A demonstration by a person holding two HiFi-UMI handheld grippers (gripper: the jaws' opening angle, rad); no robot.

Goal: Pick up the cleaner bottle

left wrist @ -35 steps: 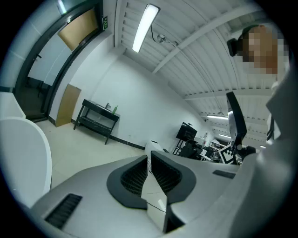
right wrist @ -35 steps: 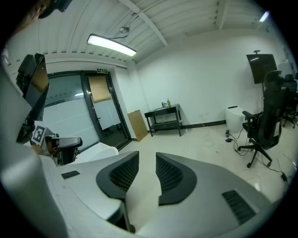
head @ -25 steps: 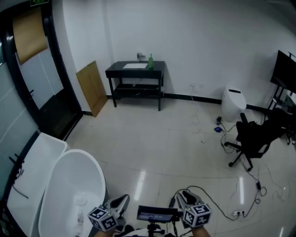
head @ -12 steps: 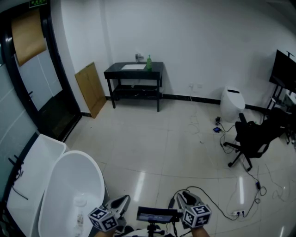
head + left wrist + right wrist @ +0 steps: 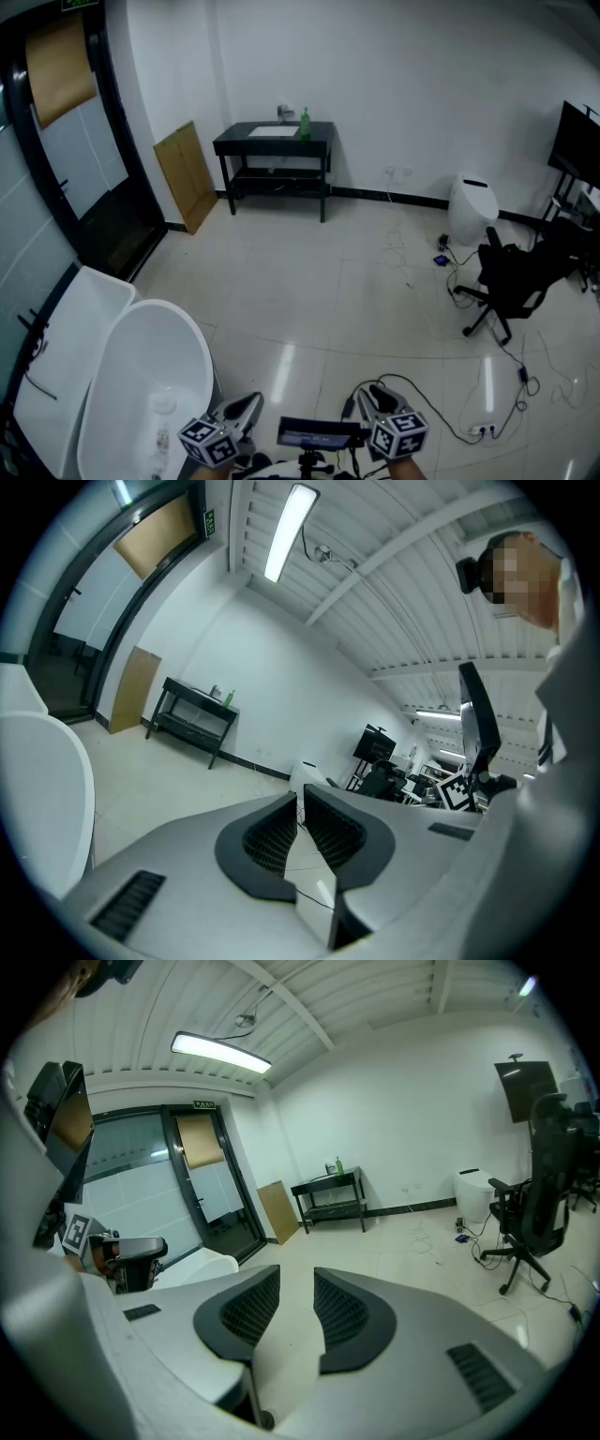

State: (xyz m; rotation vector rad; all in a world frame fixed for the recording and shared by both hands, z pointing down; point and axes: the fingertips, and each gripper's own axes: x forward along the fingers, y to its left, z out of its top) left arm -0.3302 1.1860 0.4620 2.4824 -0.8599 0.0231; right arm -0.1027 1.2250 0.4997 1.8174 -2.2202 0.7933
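Note:
The cleaner bottle (image 5: 306,123) is a small green bottle standing on a black table (image 5: 274,141) against the far wall, well across the room from both grippers. It also shows as a tiny green bottle (image 5: 229,697) in the left gripper view and as the same bottle (image 5: 338,1165) in the right gripper view. My left gripper (image 5: 246,410) is at the bottom edge of the head view, its jaws shut with nothing held (image 5: 300,794). My right gripper (image 5: 375,398) is beside it, open and empty (image 5: 296,1283).
A white tub (image 5: 141,375) stands close at the left. A wooden board (image 5: 187,176) leans by the dark glass door. A black office chair (image 5: 511,277), a white bin (image 5: 472,211), loose cables and a power strip (image 5: 483,431) lie at the right. Pale tiled floor stretches to the table.

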